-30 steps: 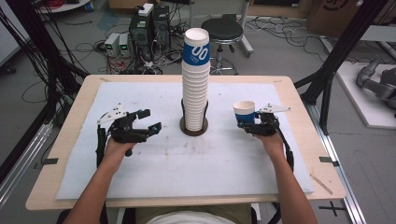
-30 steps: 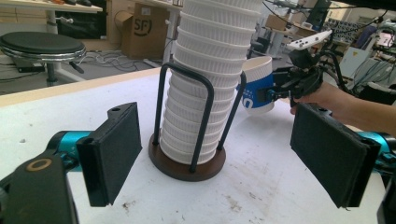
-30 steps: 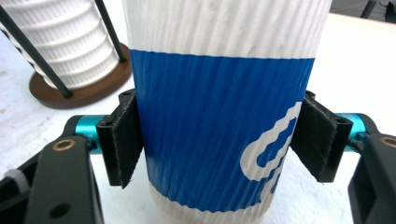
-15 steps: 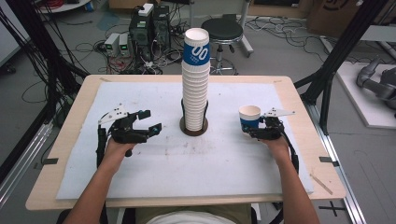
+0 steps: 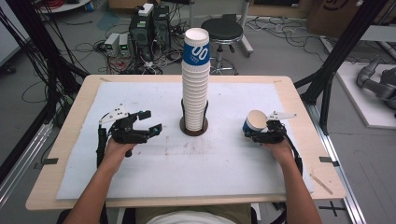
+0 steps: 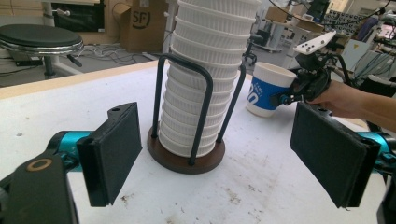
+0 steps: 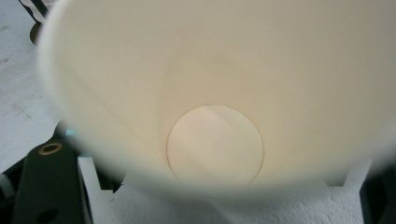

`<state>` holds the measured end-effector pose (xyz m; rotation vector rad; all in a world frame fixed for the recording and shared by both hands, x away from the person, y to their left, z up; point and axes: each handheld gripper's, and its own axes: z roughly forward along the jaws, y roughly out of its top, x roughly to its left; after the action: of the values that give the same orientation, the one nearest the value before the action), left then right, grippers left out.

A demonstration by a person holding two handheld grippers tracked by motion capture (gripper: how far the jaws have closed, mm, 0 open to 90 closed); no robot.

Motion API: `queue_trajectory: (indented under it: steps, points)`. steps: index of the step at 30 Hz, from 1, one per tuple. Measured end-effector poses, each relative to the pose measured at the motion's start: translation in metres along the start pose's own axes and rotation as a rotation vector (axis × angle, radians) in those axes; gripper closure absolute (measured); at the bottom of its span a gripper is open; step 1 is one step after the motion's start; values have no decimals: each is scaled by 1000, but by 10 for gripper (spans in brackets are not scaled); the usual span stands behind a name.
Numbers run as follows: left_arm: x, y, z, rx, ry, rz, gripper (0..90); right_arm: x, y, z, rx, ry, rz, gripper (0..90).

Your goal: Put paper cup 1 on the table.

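A tall stack of white paper cups [image 5: 195, 84], the top one with a blue band, stands in a dark wire holder [image 5: 194, 130] at the middle of the table. To its right, one blue-and-white cup [image 5: 255, 122] [image 6: 266, 91] rests on the white mat. My right gripper [image 5: 253, 134] [image 6: 292, 95] sits at the cup's near rim; its jaws have just been opening, with the cup's wall between them. The cup's pale inside [image 7: 215, 140] hides those jaws. My left gripper [image 5: 153, 121] [image 6: 224, 156] stands open left of the holder, holding nothing.
The white mat [image 5: 140, 186] covers most of the wooden table [image 5: 299, 107]. A black stool [image 5: 223, 30], computers and cables stand on the floor beyond the far edge. Black frame posts rise at both sides.
The right hand has brought the single cup a little to the right and nearer the person, down onto the mat. The left gripper has not moved.
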<state>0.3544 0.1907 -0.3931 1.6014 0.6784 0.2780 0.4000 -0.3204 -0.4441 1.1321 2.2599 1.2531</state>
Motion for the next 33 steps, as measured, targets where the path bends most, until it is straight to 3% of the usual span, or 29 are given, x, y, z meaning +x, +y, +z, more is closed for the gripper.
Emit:
queue_trajectory:
  steps: [8,14,20,27,33]
  points:
    - [0,0,1,2,1,-2,163,-3,-4,-5,17,-5,13,201]
    - [0,0,0,4,0,0,163,-2,-7,-10,52,-7,-5,201]
    - [0,0,0,4,-1,1,163,2,-5,-21,14,-7,-12,201]
    - [1,0,-1,4,7,1,163,7,-5,-35,9,-23,-24,201]
    - [1,0,-1,1,3,-3,163,11,-9,-54,-40,-31,-20,202]
